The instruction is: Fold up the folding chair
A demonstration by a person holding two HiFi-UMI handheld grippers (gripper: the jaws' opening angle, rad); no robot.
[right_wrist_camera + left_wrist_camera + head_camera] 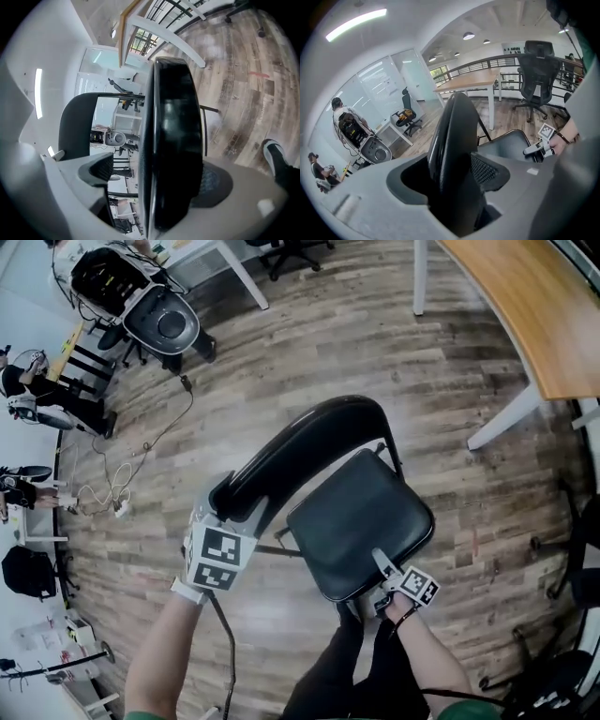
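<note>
Head view: the folding chair is at centre above the wooden floor, with the left claw at 8 o'clock on its backrest and the right claw at 5 o'clock on the seat. Left gripper view: the claw is closing around the backrest. Right gripper view: the claw stands wide around the seat edge, and one pad seems to touch it

We wear green sleeves and dark trousers; behind the right tongs, with their black-and-white patterned cube, sits a dark wristband.
</note>
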